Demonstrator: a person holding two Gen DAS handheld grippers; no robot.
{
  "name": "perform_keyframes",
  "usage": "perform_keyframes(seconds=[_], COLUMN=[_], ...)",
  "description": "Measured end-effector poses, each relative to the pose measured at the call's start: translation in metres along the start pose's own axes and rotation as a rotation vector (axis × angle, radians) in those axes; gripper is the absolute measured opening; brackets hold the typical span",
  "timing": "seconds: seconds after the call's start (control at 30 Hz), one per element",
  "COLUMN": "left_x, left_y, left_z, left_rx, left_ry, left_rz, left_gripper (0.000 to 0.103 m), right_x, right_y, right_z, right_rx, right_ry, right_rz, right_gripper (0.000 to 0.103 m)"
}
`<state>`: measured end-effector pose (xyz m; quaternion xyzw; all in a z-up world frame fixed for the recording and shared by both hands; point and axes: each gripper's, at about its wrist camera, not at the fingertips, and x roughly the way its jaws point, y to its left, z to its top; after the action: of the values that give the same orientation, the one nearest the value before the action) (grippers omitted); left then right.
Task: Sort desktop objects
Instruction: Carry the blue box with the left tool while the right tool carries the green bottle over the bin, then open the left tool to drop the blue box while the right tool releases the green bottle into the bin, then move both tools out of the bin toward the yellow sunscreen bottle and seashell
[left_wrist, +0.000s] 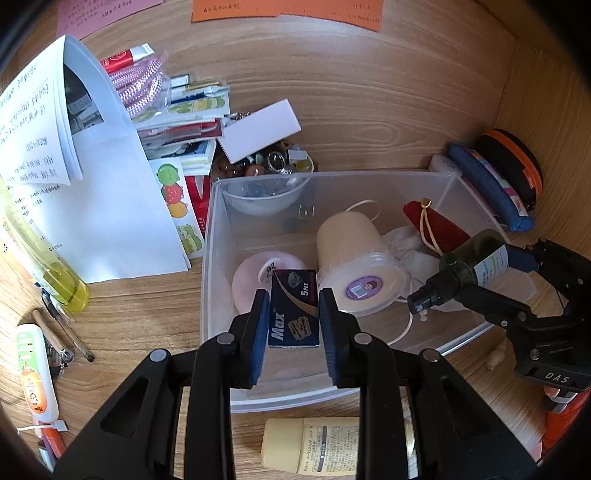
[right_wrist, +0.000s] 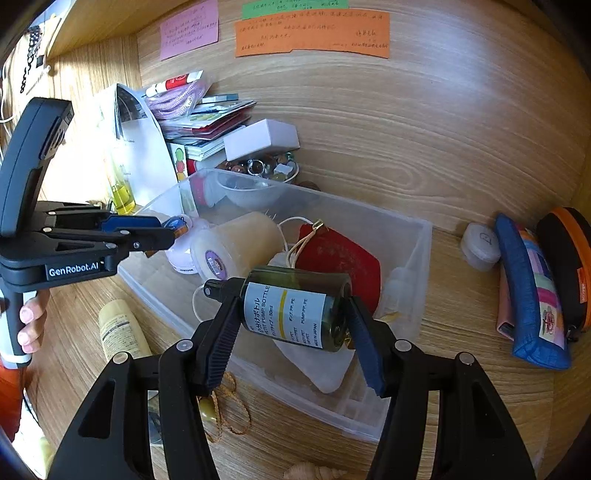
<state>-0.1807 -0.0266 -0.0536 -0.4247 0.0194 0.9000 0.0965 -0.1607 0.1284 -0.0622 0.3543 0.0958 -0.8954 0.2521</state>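
My left gripper (left_wrist: 293, 314) is shut on a small dark "Max" box (left_wrist: 294, 308) and holds it above the near left part of the clear plastic bin (left_wrist: 212, 236). My right gripper (right_wrist: 293, 314) is shut on a dark green pump bottle (right_wrist: 295, 308), lying sideways over the bin (right_wrist: 417, 251); it also shows in the left wrist view (left_wrist: 469, 264). Inside the bin lie a cream tub (left_wrist: 354, 254), a pink round case (left_wrist: 251, 277), a red pouch (left_wrist: 436, 225) and a white cloth (left_wrist: 410, 243). The left gripper (right_wrist: 173, 230) also shows in the right wrist view.
Papers (left_wrist: 74, 177), a sticker sheet (left_wrist: 177, 206), a bowl of beads (left_wrist: 266, 166) and a white card (left_wrist: 260, 129) pile up left of the bin. A yellow bottle (left_wrist: 48, 266), pens (left_wrist: 62, 334), a cream tube (left_wrist: 310, 445), and blue and orange pouches (right_wrist: 532, 295) lie around it.
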Motion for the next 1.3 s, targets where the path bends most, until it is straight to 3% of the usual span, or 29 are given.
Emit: perform_keyframes(seconds=[0.4,0.5,0.6,0.73,0.9,1.07,1.2,1.3], left_x=[0.006,0.004,0.001,-0.005,-0.013,-0.029,-0.046,-0.056], left_y=[-0.007,-0.007,-0.006,-0.009,-0.013,-0.014,-0.014,-0.013], left_z=[-0.005,-0.005,-0.006,-0.008,-0.008,-0.010,-0.015,-0.019], left_rx=[0.018,0.017,0.005,0.020,0.026,0.030,0.031,0.023], left_ry=[0.012,0.006,-0.004,-0.020,-0.042,-0.070,-0.104,-0.120], left_rz=[0.040,0.056,0.027,0.035,0.030,0.044,0.063,0.067], left_gripper=[0.027,0.032,0.050,0.052,0.059,0.062,0.073,0.074], right_x=[0.002,0.001,0.000,-0.005,-0.011,-0.013,-0.016,-0.026], right_y=[-0.003,-0.005,-0.006,-0.004,-0.004,-0.007,-0.010,-0.010], right_z=[0.000,-0.001,-0.001,-0.001,0.001,0.002,0.004,0.006], right_rx=[0.030,0.032,0.028,0.020,0.010,0.005,0.005,0.014], right_ry=[-0.005,-0.007,-0.010,-0.032,-0.060,-0.071,-0.072,-0.079], right_rz=[0.001,-0.001,-0.003,-0.015,-0.035,-0.038,-0.049,-0.051], right_gripper=[0.062,0.064,0.065,0.066,0.076,0.076,0.076,0.076])
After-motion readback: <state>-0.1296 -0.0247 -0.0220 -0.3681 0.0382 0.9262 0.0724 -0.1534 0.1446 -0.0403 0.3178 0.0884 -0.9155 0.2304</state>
